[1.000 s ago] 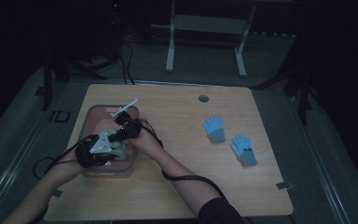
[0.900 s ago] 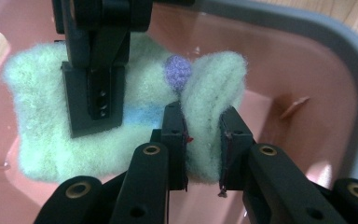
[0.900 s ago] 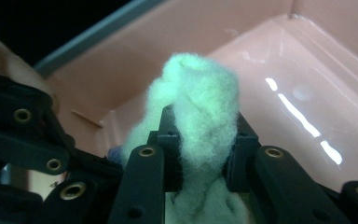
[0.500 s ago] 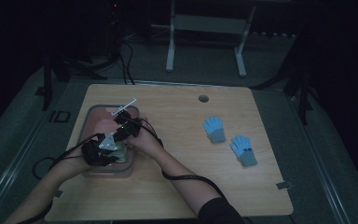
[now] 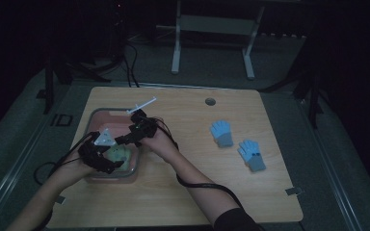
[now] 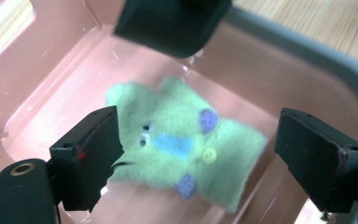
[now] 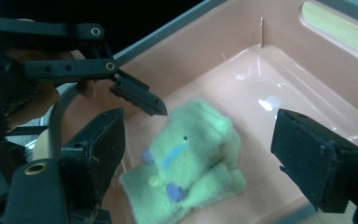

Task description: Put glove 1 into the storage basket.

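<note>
Lying across the middle of the scene: a wooden table (image 5: 183,192) with a small round hole (image 5: 210,101) near its far edge. Sitting on the left part of the table: a pink bin (image 5: 96,118) with a grey rim, seen also in the left gripper view (image 6: 51,60) and the right gripper view (image 7: 242,60). Resting flat on the bin's floor: a green felt glove (image 5: 118,155), folded, with a blue patch, purple spots and a yellow button (image 6: 177,149), untouched by either tool (image 7: 191,163). Lying well apart on the right side of the table: two blue gloves, one nearer the middle (image 5: 221,134) and one nearer the right edge (image 5: 251,155). Hovering over the bin's near-left part: the left gripper (image 5: 110,166), jaws just having been spreading and standing wide on either side of the green glove (image 6: 196,154), gripping nothing. Hanging over the bin's right rim: the right gripper (image 5: 121,140), jaws likewise just having been spreading, standing wide above the glove (image 7: 196,154), gripping nothing. Showing at the upper left of the right gripper view: a fingertip of the left gripper (image 7: 140,100), just above the glove.
</note>
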Tool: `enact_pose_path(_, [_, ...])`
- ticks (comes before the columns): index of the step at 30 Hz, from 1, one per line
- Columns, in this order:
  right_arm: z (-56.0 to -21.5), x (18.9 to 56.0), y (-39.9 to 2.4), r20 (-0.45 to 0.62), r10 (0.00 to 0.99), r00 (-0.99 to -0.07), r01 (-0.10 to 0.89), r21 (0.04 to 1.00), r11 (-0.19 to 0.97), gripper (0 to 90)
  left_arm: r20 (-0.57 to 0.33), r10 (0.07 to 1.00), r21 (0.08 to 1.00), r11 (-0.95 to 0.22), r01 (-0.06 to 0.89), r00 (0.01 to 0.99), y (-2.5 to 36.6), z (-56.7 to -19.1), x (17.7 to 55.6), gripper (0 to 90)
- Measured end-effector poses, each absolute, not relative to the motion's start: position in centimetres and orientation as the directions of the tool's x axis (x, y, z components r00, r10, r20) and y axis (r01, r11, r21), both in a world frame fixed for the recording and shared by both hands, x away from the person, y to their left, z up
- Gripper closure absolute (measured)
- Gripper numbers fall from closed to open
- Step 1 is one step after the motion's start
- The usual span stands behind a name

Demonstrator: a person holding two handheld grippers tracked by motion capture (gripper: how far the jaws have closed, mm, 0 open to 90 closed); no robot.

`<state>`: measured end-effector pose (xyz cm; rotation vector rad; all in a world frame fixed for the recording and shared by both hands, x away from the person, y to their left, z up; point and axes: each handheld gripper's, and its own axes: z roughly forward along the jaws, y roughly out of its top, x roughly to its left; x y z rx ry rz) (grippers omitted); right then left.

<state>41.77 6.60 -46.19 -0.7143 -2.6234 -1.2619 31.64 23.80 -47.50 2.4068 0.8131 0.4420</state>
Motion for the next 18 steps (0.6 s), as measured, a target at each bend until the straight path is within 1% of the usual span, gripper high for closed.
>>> enact_pose_path(4, [-45.7,41.6,5.3,0.310,0.352,-0.883,0.461,0.718,0.522,18.0,0.119,0.655,0.619,-0.637,0.460,0.746,22.6,-47.1,31.5,14.5])
enact_pose_path(6, [-45.5,41.5,4.4,0.300,0.350,-0.887,0.450,0.732,0.512,18.0,0.100,0.653,0.627,-0.627,0.462,0.751,22.2,-47.0,31.5,14.5])
enact_pose_path(10, [-45.2,41.4,3.2,0.268,0.362,-0.893,0.433,0.735,0.522,17.8,0.110,0.644,0.632,-0.633,0.447,0.757,21.2,-46.7,31.5,13.2])
enact_pose_path(12, [-45.1,41.3,2.3,0.259,0.367,-0.894,0.429,0.735,0.526,17.6,0.089,0.643,0.647,-0.618,0.446,0.761,20.8,-46.5,31.3,12.2])
enact_pose_path(15, [-45.3,41.1,0.5,0.242,0.376,-0.894,0.423,0.731,0.536,17.6,0.081,0.632,0.654,-0.617,0.438,0.771,19.9,-46.2,31.2,11.6])
enact_pose_path(18, [-45.3,41.1,0.0,0.242,0.382,-0.892,0.427,0.729,0.536,17.6,0.063,0.625,0.664,-0.608,0.435,0.778,19.3,-46.1,31.2,11.6])
